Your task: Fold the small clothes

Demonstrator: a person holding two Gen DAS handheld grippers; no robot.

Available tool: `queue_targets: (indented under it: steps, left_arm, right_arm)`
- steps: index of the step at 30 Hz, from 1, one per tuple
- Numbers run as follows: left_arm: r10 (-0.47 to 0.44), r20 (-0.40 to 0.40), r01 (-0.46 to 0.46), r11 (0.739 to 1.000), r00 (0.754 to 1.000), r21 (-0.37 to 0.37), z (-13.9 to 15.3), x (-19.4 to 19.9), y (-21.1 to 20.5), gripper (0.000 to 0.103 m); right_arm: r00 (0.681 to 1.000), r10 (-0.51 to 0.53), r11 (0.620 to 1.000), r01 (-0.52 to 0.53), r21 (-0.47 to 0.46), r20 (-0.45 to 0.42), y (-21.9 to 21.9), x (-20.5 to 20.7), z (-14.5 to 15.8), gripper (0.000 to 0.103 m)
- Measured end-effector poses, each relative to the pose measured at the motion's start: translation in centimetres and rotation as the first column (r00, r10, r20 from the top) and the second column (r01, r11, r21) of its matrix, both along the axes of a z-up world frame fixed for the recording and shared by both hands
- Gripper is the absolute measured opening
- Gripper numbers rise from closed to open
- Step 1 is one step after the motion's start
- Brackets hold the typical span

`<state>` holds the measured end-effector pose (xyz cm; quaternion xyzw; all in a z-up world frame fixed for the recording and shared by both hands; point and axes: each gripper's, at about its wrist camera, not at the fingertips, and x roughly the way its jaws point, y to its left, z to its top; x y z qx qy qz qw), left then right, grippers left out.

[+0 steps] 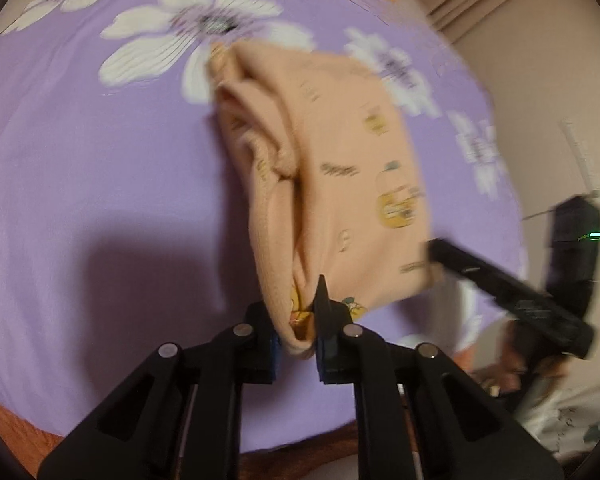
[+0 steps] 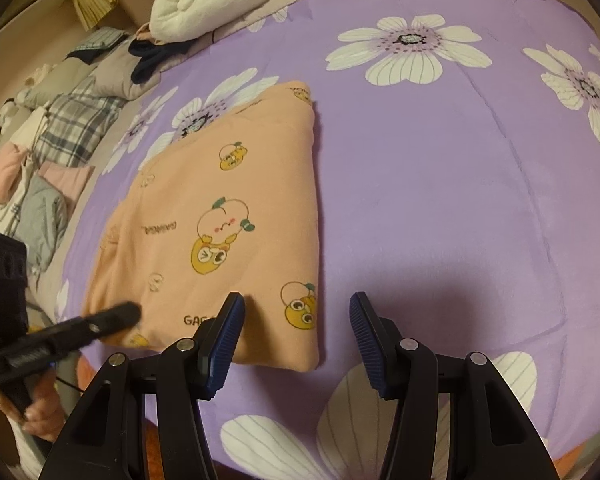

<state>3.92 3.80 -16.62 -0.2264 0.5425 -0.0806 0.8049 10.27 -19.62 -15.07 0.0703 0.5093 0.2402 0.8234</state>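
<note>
The peach garment (image 2: 220,216), folded into a rectangle, lies left of centre on the purple flowered blanket (image 2: 440,200). The left gripper (image 1: 296,320) is clenched on its near edge at lower centre. The right gripper (image 2: 296,332) hangs released beside its lower right corner.

— What can't you make out from the left wrist?
— The whole view is smeared. The prints on the peach garment (image 1: 340,168) are streaks, and the left gripper (image 1: 296,320) covers its near corner. The right gripper (image 1: 512,292) is a dark blur, its fingertips unreadable.
— And the right wrist view?
— The left gripper (image 2: 116,318) is blurred where it meets the cloth — the lettering there (image 2: 196,320) is cut short. The clothes pile (image 2: 60,132) at the left edge is too warped to sort.
</note>
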Motion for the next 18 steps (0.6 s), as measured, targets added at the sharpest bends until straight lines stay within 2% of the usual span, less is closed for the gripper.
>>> queue_targets:
  steps: [1,6,13,16,18]
  left_arm:
    - [0.007,-0.014,-0.007,1.000,1.000,0.020,-0.8,0.1,-0.1,0.014]
    - [0.022,-0.004,-0.022,1.000,1.000,0.011,-0.9,0.2,0.1,0.017]
    - [0.033,0.038,-0.033,0.999,0.999,0.013,1.0,-0.5,1.2,0.027]
    - [0.061,0.094,-0.063,0.998,0.994,0.025,2.6,-0.8,1.9,0.045]
    - [0.083,0.136,-0.087,0.996,0.987,0.027,3.6,-0.7,2.4,0.065]
  right_arm:
    - [1.000,0.001,1.000,-0.001,-0.002,-0.002,0.1,0.1,-0.1,0.055]
    - [1.000,0.007,1.000,-0.007,-0.014,-0.022,0.5,0.3,-0.6,0.055]
    - [1.000,0.004,1.000,-0.004,-0.029,-0.014,0.5,0.3,-0.4,0.055]
    - [1.000,0.001,0.999,-0.001,-0.044,-0.003,0.4,0.4,-0.2,0.055]
    - [1.000,-0.002,0.998,0.003,-0.055,0.009,0.4,0.4,0.0,0.055]
